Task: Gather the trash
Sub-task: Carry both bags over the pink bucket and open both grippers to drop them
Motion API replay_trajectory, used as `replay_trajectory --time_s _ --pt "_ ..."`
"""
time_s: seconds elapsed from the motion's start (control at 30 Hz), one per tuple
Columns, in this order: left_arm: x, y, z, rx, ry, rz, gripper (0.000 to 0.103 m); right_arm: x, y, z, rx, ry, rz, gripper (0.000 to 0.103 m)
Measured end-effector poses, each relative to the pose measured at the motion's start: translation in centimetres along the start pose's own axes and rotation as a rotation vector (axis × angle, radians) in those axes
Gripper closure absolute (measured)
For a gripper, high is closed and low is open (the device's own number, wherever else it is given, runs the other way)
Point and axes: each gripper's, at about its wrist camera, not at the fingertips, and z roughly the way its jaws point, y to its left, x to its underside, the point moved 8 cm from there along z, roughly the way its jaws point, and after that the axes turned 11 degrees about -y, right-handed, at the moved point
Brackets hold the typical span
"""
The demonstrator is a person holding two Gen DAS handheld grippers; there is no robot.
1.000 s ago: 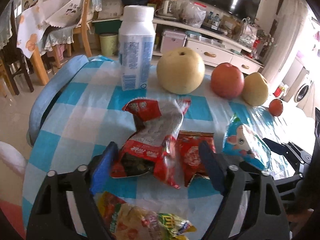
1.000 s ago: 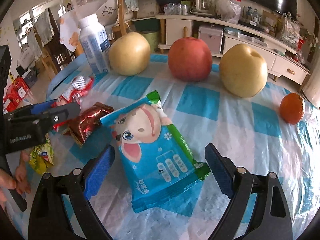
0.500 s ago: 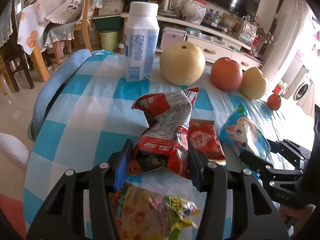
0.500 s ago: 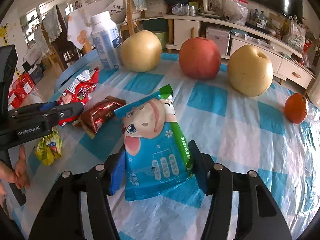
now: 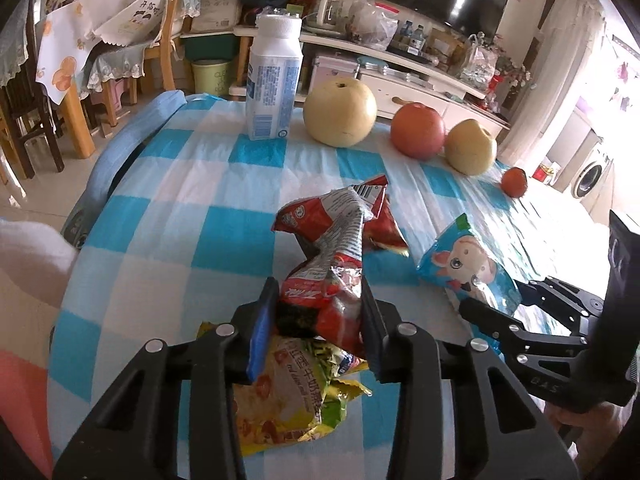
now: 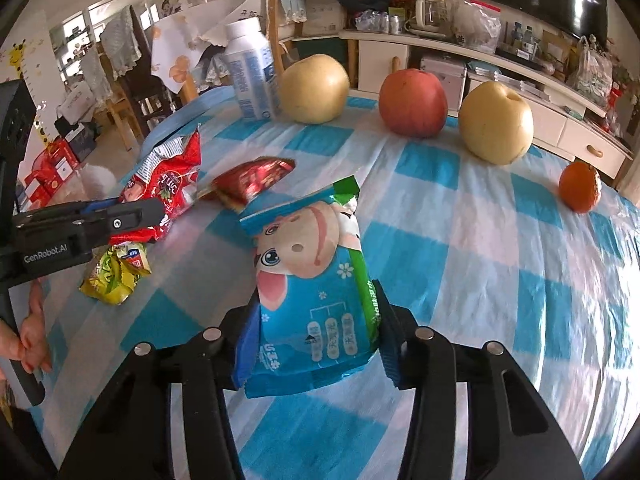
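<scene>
Red and silver crinkled foil, a snack wrapper (image 5: 332,276), sits clamped between my left fingers (image 5: 264,320), which have just been closing on its lower end; the left gripper (image 5: 318,322) holds it at about six o'clock in the left wrist view, its upper end twisted up towards twelve. Just under it lies a yellow and green wrapper (image 5: 296,392) on the surface (image 5: 160,216), and touching it at two o'clock a small dark red wrapper (image 5: 384,232). My right gripper (image 6: 316,340) has likewise just been closing, and its fingers (image 6: 386,320) now press both edges of a blue packet (image 6: 316,280) printed with a cartoon animal, at six o'clock in the right wrist view. Farther out, along the far edge of the blue and white checked cloth, stand a white bottle (image 5: 274,80), a yellow pear (image 5: 340,112), a red apple (image 5: 418,130), a second pear (image 5: 470,146) and a small orange fruit (image 5: 515,181), running from eleven round to two o'clock.
</scene>
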Motion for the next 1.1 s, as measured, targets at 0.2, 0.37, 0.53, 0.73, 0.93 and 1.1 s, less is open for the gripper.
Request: replay_trajectory --time_s 0.2,0.37,0.53,0.73,0.93,1.1 --pt "1.3 0.3 -3.2 0.020 -0.018 -0.008 0.068 0.7 1.1 -1.9 -0.024 -0.019 0.039 0.053" --pt "3.0 0.6 -6.0 0.041 -0.028 -0.037 0.069 1.6 2.7 -3.0 -0.029 -0.024 0.033 0.053" --pt "4.1 0.7 -8.6 0.068 -0.056 -0.061 0.069 3.1 4.2 -4.1 -0.031 -0.018 0.039 0.053" --pt "5.1 1.1 -11.3 0.111 -0.087 -0.107 0.069 4.4 6.0 -6.1 -0.037 -0.027 0.062 0.053" --pt "5.4 2.1 -13.3 0.139 -0.122 -0.153 0.069 4.7 7.7 -8.5 -0.046 -0.059 0.077 0.054" --pt "4.7 2.8 -14.6 0.166 -0.160 -0.174 0.069 4.9 9.0 -10.1 -0.054 -0.076 0.088 0.054"
